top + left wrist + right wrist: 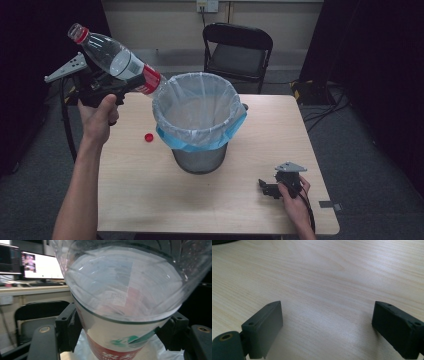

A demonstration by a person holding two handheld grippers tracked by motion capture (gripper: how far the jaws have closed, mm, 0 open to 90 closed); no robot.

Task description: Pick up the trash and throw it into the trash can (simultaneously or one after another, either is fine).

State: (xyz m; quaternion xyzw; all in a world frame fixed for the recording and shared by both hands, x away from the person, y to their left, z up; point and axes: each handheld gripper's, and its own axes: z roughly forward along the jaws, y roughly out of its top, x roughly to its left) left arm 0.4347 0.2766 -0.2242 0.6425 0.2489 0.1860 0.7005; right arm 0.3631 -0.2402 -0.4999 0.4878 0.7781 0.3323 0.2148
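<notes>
A clear plastic bottle with a red and white label hangs tilted in the air at the left. Its neck points up and left, and its base end is next to the bin's rim. My left gripper is shut on the bottle at the label. In the left gripper view the bottle sits pressed between the two black jaws of my left gripper. A wire-mesh waste bin with a white liner stands mid-table. My right gripper rests on the table at the lower right, open with bare wood between its jaws.
A small red cap lies on the wooden table left of the bin. A black folding chair stands behind the table's far edge. Cables lie on the floor at the right. Monitors on a desk appear behind the bottle.
</notes>
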